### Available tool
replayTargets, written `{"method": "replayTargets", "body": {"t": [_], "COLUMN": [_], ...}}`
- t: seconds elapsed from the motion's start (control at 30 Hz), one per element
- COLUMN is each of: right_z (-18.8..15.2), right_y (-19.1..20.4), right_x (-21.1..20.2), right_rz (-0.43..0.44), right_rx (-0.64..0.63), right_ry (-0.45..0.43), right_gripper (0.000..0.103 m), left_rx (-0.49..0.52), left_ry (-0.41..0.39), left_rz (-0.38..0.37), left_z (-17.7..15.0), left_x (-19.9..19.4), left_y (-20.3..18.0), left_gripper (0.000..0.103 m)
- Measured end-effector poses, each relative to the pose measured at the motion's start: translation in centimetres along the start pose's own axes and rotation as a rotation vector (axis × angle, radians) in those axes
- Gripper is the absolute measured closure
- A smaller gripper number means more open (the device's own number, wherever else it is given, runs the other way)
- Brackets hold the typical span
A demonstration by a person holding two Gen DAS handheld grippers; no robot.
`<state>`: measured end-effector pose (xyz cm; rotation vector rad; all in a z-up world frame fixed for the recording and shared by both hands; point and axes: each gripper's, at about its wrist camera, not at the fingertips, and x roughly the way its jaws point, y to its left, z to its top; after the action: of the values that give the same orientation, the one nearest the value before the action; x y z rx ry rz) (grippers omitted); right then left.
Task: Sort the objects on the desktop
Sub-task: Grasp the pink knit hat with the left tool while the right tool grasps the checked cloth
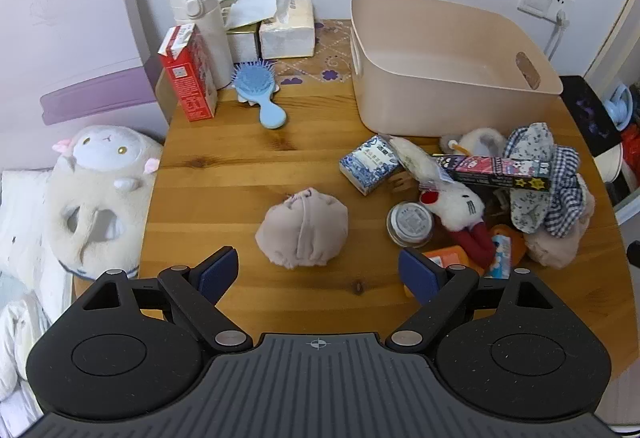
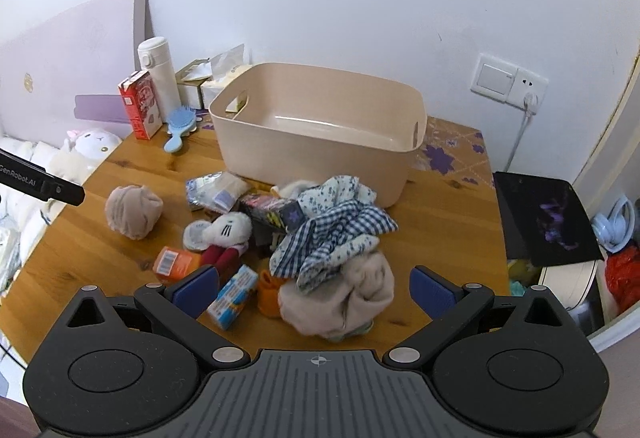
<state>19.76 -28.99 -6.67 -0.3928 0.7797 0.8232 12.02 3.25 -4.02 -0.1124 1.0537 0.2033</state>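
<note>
Two hand-held grippers hovered above a cluttered wooden bench (image 1: 248, 165), both tilted downward with their blue-padded jaws spread wide and nothing between them. The left hand-held gripper (image 1: 318, 274) hung over a balled beige cloth pouch (image 1: 302, 228) that lay alone near the bench's middle, apart from the main heap. The right hand-held gripper (image 2: 316, 288) was poised above that heap, directly over a second bundle of beige cloth (image 2: 340, 302) tangled with blue checked and flowered fabric (image 2: 334, 230). Around it lay a white plush rabbit (image 2: 228, 230) with red legs, an orange packet (image 2: 176, 262), a small blue-and-orange carton (image 2: 236, 296), a dark cartoon-printed box (image 2: 272, 211) and a blue-and-white patterned packet (image 1: 370, 165). An empty beige storage bin (image 2: 316, 141) with cut-out handles stood just behind the pile, nearer the wall. Along the far left edge stood a red milk carton (image 1: 190, 77), a white flask (image 1: 200, 25) and tissue boxes (image 1: 286, 29), with a blue hairbrush (image 1: 260, 93) lying beside them. A sheep plush (image 1: 100, 193) rested on bedding off the bench's left side.
</note>
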Motion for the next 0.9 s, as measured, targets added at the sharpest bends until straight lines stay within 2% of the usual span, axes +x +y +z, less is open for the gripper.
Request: {"method": "replayTargets", "body": {"t": [0.17,0.5,0.67,0.9], "right_z": [0.5,1.6,2.1,2.4], "right_y": [0.0,-1.5,-2.5,-3.1], "right_x": [1.5,5.6,8.1,11.3], "right_rz": [-0.008,-0.043,-0.014,0.044], "right_rx": [-0.012,-0.109,-0.146,-0.185], "right_ry": [0.007,0.046,0.066,0.097], "right_gripper": [0.000,0.000,0.000,0.000], "left_rx": [0.032,0.039,0.055,0.041], "left_ry": [0.012,0.060,0.043,0.118], "left_rz": [-0.008,0.029,0.082,0.123], "left_z": [1.1,2.3,2.7,2.8], "left_x": [1.8,6.7,8.7,12.2], "left_y": [0.1,0.4,0.2,0.0], "left_gripper": [0.014,0.014,0.014,0.014]}}
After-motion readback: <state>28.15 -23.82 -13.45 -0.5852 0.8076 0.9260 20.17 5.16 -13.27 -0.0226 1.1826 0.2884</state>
